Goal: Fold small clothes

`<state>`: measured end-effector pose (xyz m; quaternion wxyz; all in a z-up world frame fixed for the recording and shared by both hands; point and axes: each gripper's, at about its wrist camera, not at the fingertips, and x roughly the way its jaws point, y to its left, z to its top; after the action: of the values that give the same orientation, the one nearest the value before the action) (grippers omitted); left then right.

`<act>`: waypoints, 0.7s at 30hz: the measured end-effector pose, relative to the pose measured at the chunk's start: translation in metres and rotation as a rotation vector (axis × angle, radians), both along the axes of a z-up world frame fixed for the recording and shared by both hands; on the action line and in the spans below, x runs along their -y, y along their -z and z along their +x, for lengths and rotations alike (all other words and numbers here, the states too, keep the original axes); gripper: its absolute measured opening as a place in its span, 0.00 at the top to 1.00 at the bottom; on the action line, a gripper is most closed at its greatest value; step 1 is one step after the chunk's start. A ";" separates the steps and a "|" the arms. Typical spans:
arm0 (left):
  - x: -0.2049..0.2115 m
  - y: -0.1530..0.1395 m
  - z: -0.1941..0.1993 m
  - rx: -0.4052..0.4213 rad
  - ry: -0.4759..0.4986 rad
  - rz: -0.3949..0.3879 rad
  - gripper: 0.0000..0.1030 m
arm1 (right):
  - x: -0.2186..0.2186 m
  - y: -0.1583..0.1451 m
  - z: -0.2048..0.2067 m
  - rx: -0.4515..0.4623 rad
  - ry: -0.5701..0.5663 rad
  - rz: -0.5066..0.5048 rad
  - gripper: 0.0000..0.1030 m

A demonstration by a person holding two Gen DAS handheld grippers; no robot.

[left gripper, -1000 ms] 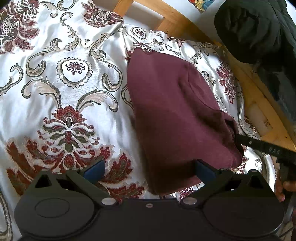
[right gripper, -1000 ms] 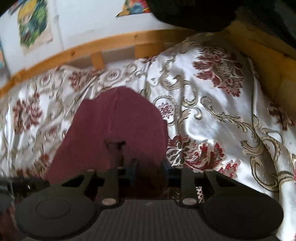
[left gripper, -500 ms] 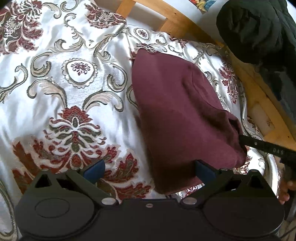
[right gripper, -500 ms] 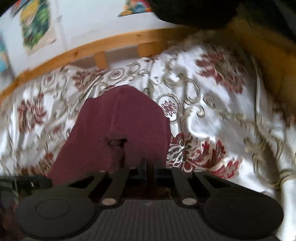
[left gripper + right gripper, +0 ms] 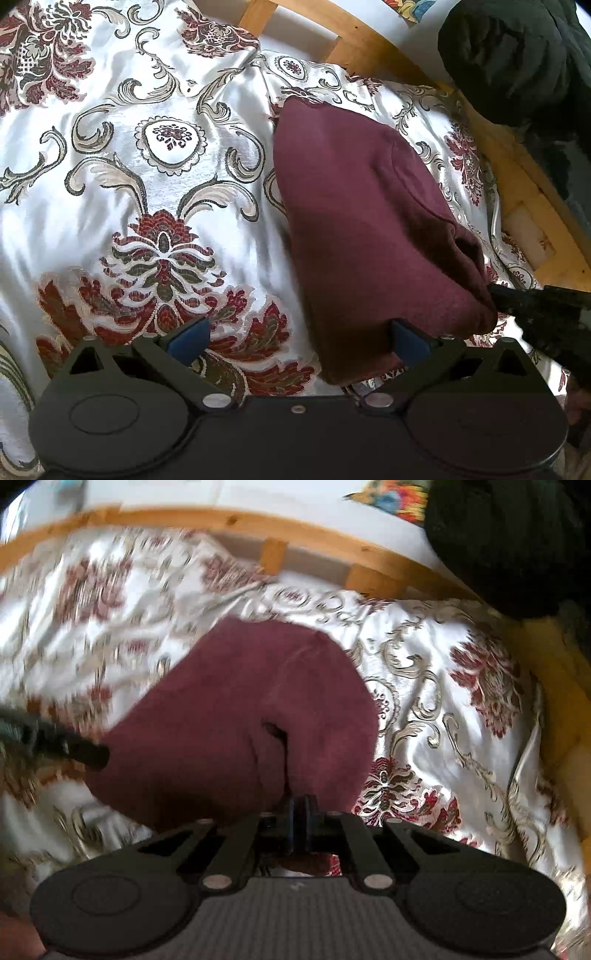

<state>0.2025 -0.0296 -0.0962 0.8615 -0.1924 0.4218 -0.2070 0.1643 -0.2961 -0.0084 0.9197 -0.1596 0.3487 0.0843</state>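
Observation:
A folded maroon garment [image 5: 362, 229] lies on the flowered satin bedspread [image 5: 155, 177]. My left gripper [image 5: 297, 338] stands open over its near corner, with the right blue pad [image 5: 406, 341] against the cloth and the left pad over the bedspread. In the right wrist view my right gripper [image 5: 299, 808] has its pads nearly together, pinching the near edge of the maroon garment [image 5: 229, 716]; the jaws are opening slightly with the cloth still between them. Its black finger [image 5: 517, 295] meets the garment's right corner in the left wrist view. A left finger [image 5: 81, 751] touches the garment's other side.
A wooden bed frame [image 5: 280, 528] runs behind the bedspread, with a wall and colourful pictures [image 5: 391, 502] beyond. A bulky black jacket [image 5: 517, 55] lies at the far right corner over the frame. Open bedspread spreads to the left of the garment.
My right gripper's jaws have closed on the garment's near edge, and the gripper has rolled and shifted sideways, blurring its view. The left gripper has stayed put and open.

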 end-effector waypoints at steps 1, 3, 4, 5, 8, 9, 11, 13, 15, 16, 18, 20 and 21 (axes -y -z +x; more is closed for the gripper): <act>0.000 0.000 0.000 0.000 0.000 0.000 0.00 | 0.009 -0.005 -0.001 0.006 0.013 0.057 0.83; 0.000 0.000 0.000 0.000 0.000 -0.001 0.00 | 0.030 -0.013 0.000 0.010 0.046 0.172 0.64; 0.000 0.000 0.000 0.000 -0.001 -0.001 0.00 | 0.039 -0.015 0.000 0.010 0.065 0.219 0.62; 0.000 0.000 0.000 0.000 -0.001 -0.002 0.00 | 0.048 -0.016 0.002 0.009 0.086 0.266 0.61; -0.001 0.001 0.000 -0.001 -0.002 -0.006 0.00 | 0.078 -0.017 0.009 0.006 0.151 0.436 0.48; -0.001 0.001 0.001 -0.002 -0.002 -0.007 0.00 | 0.086 -0.015 0.012 0.007 0.171 0.483 0.36; -0.001 0.001 0.000 -0.001 -0.003 -0.008 0.00 | 0.100 -0.009 0.019 -0.002 0.229 0.566 0.21; -0.001 0.001 0.000 0.000 -0.003 -0.006 0.00 | 0.111 -0.001 0.029 -0.023 0.277 0.619 0.20; -0.001 0.001 0.000 0.000 -0.002 -0.008 0.00 | 0.118 0.009 0.041 -0.047 0.315 0.656 0.19; -0.001 0.002 0.000 0.001 -0.002 -0.007 0.00 | 0.120 0.013 0.046 -0.058 0.332 0.673 0.19; -0.001 0.002 0.000 -0.001 -0.003 -0.009 0.00 | 0.122 0.020 0.055 -0.064 0.348 0.704 0.18; -0.001 0.001 0.000 -0.006 -0.006 -0.011 0.00 | 0.121 0.024 0.062 -0.054 0.340 0.724 0.16; -0.001 0.000 0.000 -0.007 -0.007 -0.011 0.00 | 0.119 0.026 0.064 -0.045 0.338 0.730 0.16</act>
<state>0.2025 -0.0290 -0.0962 0.8595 -0.1994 0.4231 -0.2058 0.2287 -0.4154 -0.0346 0.9090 0.2390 0.3372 0.0538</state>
